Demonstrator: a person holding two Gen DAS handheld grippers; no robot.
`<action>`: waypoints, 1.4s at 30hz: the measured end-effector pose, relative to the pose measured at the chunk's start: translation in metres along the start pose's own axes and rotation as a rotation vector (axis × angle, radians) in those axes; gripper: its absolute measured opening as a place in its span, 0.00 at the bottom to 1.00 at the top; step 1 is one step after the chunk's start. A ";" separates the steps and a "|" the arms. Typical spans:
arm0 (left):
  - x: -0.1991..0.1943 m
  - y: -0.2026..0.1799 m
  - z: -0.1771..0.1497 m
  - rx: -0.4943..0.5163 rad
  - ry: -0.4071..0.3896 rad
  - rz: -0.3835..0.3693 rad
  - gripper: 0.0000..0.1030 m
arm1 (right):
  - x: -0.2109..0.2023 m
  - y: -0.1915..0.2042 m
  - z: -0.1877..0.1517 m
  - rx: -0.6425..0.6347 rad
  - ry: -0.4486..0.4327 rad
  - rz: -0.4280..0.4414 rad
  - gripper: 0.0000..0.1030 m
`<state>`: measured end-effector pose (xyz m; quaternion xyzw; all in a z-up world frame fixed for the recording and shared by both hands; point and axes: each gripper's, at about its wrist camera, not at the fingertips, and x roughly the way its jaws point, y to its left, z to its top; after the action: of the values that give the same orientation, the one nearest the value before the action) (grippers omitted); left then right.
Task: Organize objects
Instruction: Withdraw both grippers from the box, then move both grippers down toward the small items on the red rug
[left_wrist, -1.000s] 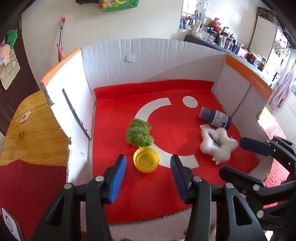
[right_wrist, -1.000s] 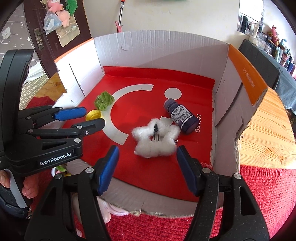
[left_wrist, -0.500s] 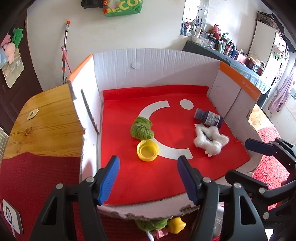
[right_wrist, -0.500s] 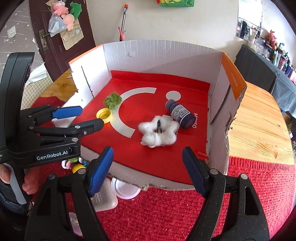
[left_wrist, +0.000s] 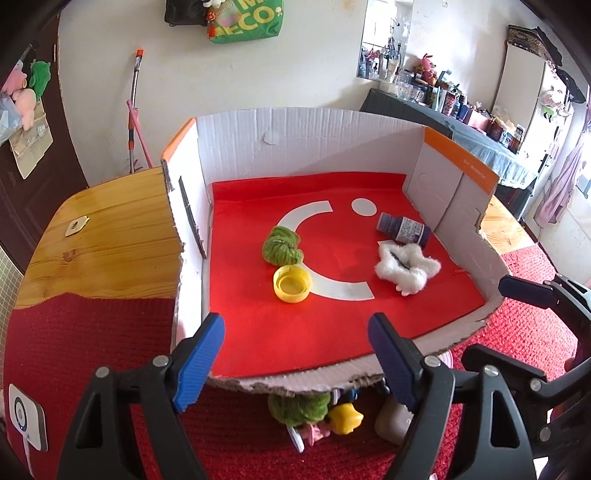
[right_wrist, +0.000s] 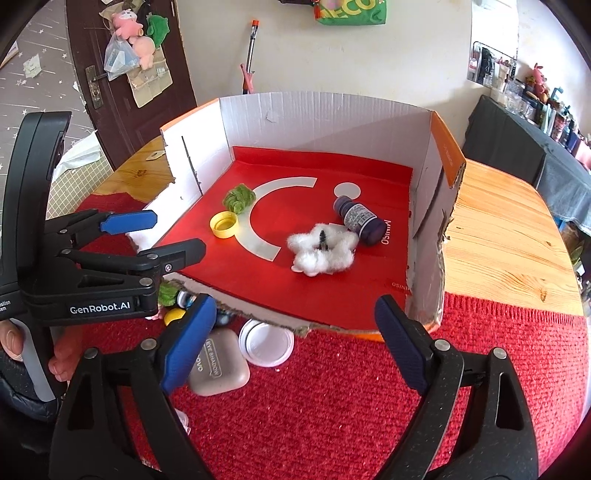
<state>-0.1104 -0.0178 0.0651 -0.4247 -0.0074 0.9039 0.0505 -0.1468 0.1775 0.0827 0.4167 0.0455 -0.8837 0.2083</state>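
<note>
Both of your tongs are empty. The left tongs (left_wrist: 295, 354) and the right tongs (right_wrist: 295, 339) each have their blue pads spreading wider at this moment, with nothing between them, and both hang over the torn front edge of the open white cardboard box with the red printed floor (left_wrist: 314, 147).

Four things already lie on that floor. A fuzzy green yarn bundle (left_wrist: 281, 246) sits left of centre, with a yellow plastic cap (left_wrist: 291, 283) touching it on the near side, open face up. To the right a fluffy white star-shaped plush (left_wrist: 406, 266) lies just beside a small dark purple bottle with a printed label (left_wrist: 403, 229), which is on its side.

What is left to sort lies on the red knitted cloth covering the table (right_wrist: 351, 387), tucked partly under the box's front edge: a beige eye-shadow case (right_wrist: 218, 365), a round white lid (right_wrist: 266, 343), a green fuzzy piece (left_wrist: 299, 406) and a small yellow toy (left_wrist: 345, 412).

- The case looks rigid and smooth, so pinch it across its short width; its rounded corners may slip.
- The white lid is thin, light and flat to the cloth. Catch its rim edge-on.
- The green fuzzy piece should squash and hold easily; take it through the middle.
- The yellow toy is half hidden, so its shape is hard to judge.
</note>
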 end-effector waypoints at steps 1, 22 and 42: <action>-0.001 0.000 -0.001 0.000 -0.001 -0.001 0.81 | -0.001 0.000 -0.001 0.000 -0.002 0.001 0.86; -0.018 -0.004 -0.017 -0.019 -0.009 -0.011 0.87 | -0.024 0.008 -0.023 -0.001 -0.035 0.006 0.93; -0.023 -0.011 -0.047 -0.026 0.007 -0.016 0.87 | -0.031 0.029 -0.056 -0.029 -0.010 0.030 0.93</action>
<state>-0.0589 -0.0104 0.0537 -0.4285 -0.0222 0.9017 0.0523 -0.0773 0.1758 0.0730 0.4097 0.0511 -0.8819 0.2276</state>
